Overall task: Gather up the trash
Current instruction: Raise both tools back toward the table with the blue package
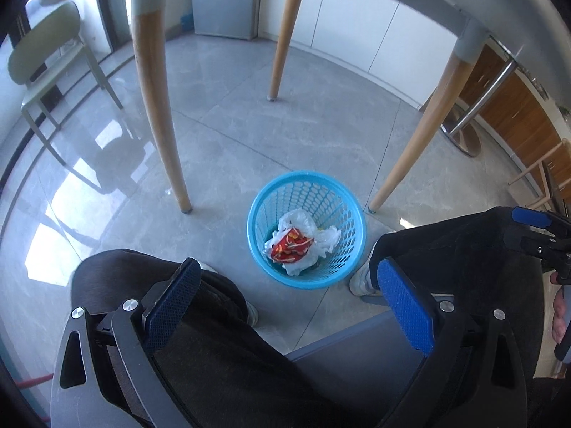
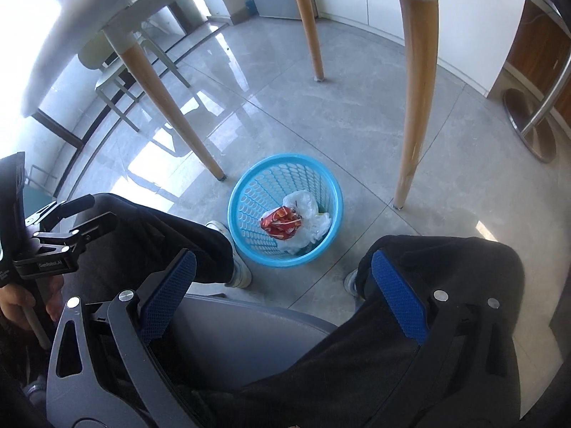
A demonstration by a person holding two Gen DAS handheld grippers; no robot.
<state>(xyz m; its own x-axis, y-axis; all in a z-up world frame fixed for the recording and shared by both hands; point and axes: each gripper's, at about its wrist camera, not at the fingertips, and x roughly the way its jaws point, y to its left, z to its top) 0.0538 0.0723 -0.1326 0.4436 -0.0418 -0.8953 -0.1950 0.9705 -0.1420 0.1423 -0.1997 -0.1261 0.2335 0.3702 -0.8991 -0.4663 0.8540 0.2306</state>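
On the grey floor tiles under the table, in the left wrist view, a blue basket (image 1: 351, 214) stands between the seated person's 2 feet, holding a red wrapper (image 1: 291, 248) on crumpled white plastic (image 1: 303, 222). The left gripper (image 1: 285, 301) hangs above the knees, fingers spread wide, nothing between them.

In the right wrist view, the same basket (image 2: 246, 192) sits near 2 wooden table legs (image 2: 415, 107). The right gripper (image 2: 280, 294) is likewise spread and empty.
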